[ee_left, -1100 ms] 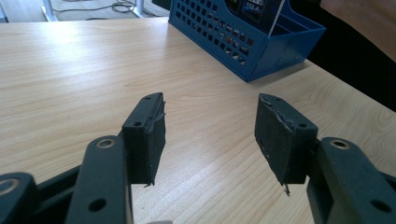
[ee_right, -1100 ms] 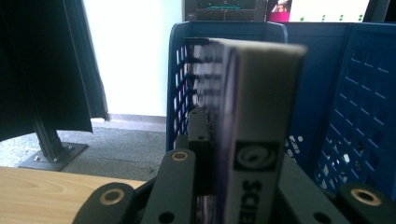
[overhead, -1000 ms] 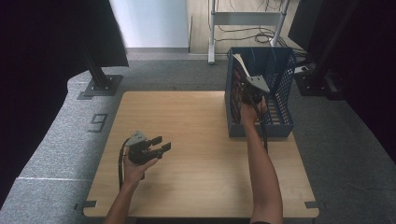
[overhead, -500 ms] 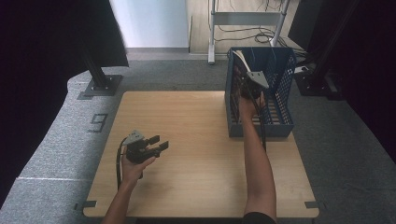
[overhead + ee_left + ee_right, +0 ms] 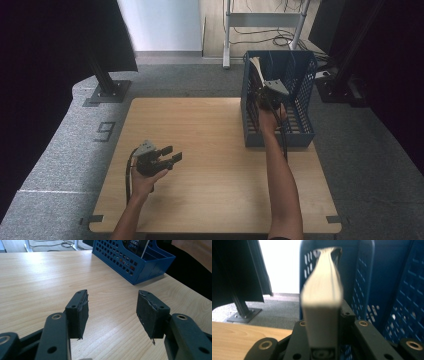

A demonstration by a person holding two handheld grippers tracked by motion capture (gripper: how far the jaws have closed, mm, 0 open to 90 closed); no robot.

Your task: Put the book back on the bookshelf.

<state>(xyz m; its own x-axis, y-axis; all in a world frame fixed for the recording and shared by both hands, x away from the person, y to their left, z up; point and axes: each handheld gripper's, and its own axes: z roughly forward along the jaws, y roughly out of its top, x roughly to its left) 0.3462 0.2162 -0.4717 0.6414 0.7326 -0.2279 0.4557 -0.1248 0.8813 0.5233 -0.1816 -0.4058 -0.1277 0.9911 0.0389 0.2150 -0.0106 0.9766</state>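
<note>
The right tool is reaching into the blue slotted basket at the far right of the table and is gripping a thick paperback book by one end — in the right gripper view its pale page block is standing between the jaws, which have just been easing open slightly while the book sits between them. The book is leaning against the basket's left wall, its top corner poking above the rim. It is looking moderately heavy for a pinch at one end, and the soft covers and splaying pages are likely to flex or slip; taking hold low across the closed covers near the spine should be steadier than pinching loose page edges. The left tool is hovering low over bare table, jaws spread wide and carrying nothing.
</note>
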